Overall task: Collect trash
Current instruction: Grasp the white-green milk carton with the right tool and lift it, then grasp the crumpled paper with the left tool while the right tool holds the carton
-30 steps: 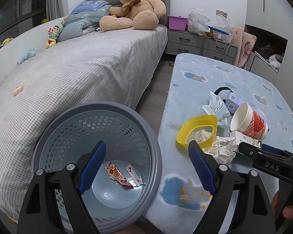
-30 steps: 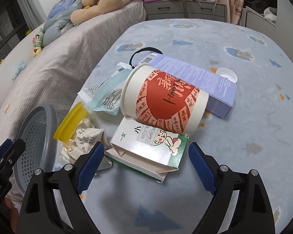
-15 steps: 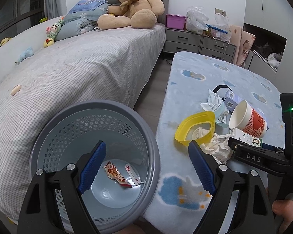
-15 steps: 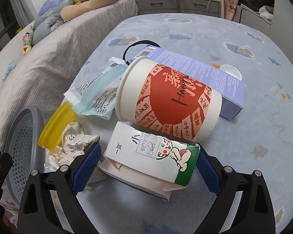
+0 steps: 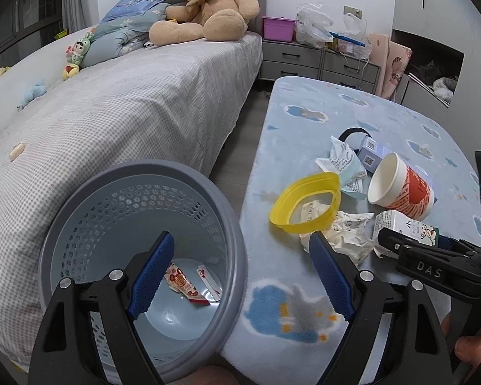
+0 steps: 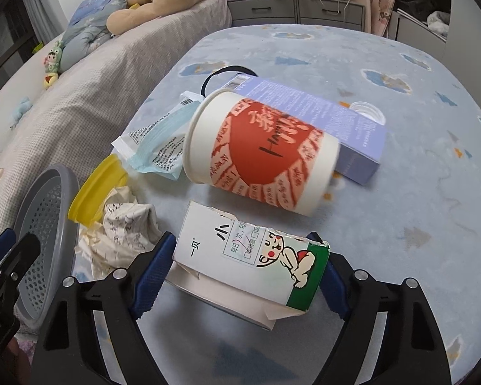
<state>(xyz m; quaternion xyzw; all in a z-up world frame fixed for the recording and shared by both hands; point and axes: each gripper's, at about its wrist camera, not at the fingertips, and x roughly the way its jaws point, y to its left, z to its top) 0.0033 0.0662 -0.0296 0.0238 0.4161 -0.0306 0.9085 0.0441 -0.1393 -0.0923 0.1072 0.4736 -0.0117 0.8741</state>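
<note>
My right gripper is spread around the little carton on the near table; it looks light and squashy, so I'd squeeze its flat sides softly.

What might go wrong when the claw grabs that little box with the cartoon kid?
The right claw straddles the torn carton, which looks flattened, so it may crumple or slip. The paper cup lies on its side just behind; a bump might roll it. The bin sits past the table edge, so a dropped carton could miss.
</note>
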